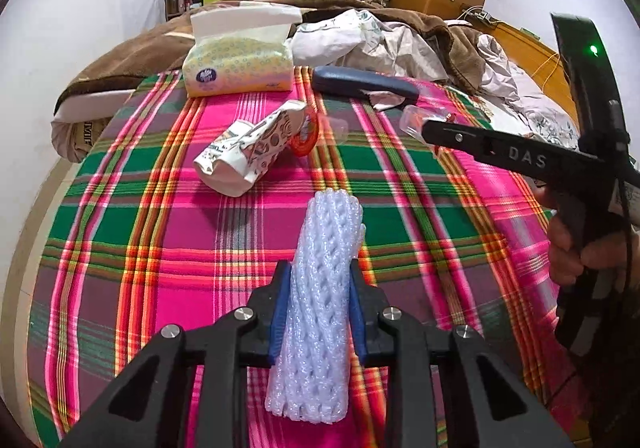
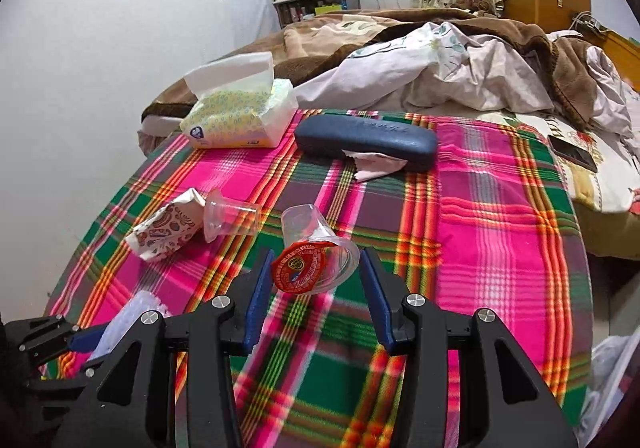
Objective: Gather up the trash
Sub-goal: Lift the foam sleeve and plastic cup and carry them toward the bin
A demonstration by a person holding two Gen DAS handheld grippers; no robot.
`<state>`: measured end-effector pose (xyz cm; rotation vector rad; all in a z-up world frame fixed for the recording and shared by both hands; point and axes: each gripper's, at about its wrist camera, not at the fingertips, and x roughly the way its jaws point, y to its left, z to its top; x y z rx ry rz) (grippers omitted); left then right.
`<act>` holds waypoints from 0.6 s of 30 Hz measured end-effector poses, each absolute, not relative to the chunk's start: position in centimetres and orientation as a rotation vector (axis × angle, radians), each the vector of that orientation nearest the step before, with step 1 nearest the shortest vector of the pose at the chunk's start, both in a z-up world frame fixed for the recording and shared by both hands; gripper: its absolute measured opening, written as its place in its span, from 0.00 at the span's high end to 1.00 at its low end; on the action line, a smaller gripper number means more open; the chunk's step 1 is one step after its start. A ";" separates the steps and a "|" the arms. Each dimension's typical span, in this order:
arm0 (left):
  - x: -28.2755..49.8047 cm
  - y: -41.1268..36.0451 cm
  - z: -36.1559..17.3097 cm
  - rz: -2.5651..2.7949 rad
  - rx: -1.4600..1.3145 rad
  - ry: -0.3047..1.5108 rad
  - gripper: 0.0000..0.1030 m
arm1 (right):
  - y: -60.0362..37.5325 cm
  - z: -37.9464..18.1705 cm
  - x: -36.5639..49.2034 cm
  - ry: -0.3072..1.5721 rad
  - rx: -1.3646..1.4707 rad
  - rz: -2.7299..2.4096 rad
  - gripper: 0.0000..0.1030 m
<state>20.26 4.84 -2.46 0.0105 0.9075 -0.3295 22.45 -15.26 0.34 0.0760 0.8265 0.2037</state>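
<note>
My left gripper [image 1: 319,276] is shut on a white foam net sleeve [image 1: 320,288], held above the plaid cloth [image 1: 160,248]. My right gripper [image 2: 314,268] is open, its blue pads on either side of a clear plastic cup with a peeled red foil lid [image 2: 304,268]; the pads do not touch it. A second clear cup [image 2: 230,218] lies on its side next to a crumpled patterned paper wrapper [image 2: 164,230]. The wrapper [image 1: 248,152] also shows in the left wrist view, with the right gripper [image 1: 430,130] beyond it at the right.
A tissue pack [image 2: 240,116] and a dark blue glasses case [image 2: 366,140] with a cloth sticking out lie at the far edge of the plaid cloth. Rumpled bedding [image 2: 460,68] lies behind. A phone [image 2: 572,154] rests at the right.
</note>
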 end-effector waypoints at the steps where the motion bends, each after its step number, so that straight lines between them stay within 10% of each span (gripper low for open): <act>1: 20.1 4.7 -2.2 -0.333 0.008 0.906 0.73 | -15.5 0.5 22.1 0.822 0.084 0.205 0.56; 18: 16.0 -1.4 2.4 -0.401 0.056 0.800 0.73 | -21.4 3.9 15.1 0.723 0.144 0.149 0.56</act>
